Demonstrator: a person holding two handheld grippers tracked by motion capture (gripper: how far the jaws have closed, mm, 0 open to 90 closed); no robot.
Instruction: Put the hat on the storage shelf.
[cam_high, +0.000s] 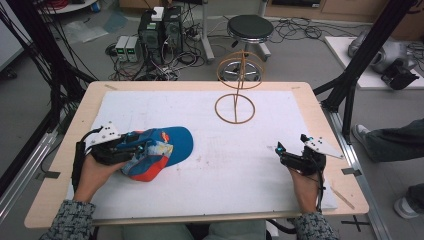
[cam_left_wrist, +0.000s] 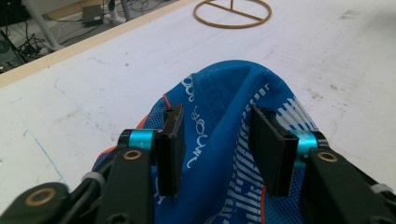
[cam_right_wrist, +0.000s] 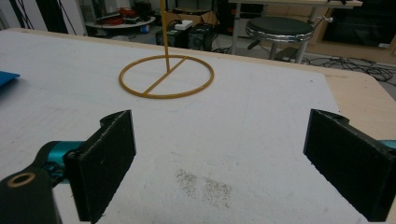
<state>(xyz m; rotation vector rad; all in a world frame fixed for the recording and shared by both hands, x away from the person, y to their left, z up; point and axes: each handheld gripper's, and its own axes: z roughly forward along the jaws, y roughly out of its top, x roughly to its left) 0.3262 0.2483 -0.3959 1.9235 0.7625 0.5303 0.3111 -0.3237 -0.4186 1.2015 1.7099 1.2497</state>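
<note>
**Left tool straddles the blue cap; right tool rests wide open**

A blue cap (cam_high: 159, 151) with an orange underside and white lettering lies on the white sheet (cam_high: 200, 180) that covers the desk (cam_high: 310, 107), towards the left and near side. Its brim points right, towards the middle of the sheet.

The left tool (cam_high: 131, 150), held in the person's left hand (cam_high: 97, 172), reaches into the cap from the left. In the left gripper view the left tool (cam_left_wrist: 217, 140) has its two black jaws either side of a raised fold of the blue fabric. The fold stands between them and bulges up past their tips. The jaws are partly apart, and whether the pads already press on the cloth I cannot tell, as the fabric runs close along both inner faces.

The right tool (cam_high: 290, 150) sits well apart from the cap, near the right edge of the sheet, in the right hand (cam_high: 305, 187). In the right gripper view the right tool (cam_right_wrist: 219, 158) has its jaws spread wide with bare sheet between them, holding nothing.

A yellow wire stand (cam_high: 235, 107), a ring base with an upright post and a hoop on top, stands at the far side of the sheet, right of centre. A black stool (cam_high: 250, 27) is on the floor beyond the desk.
</note>
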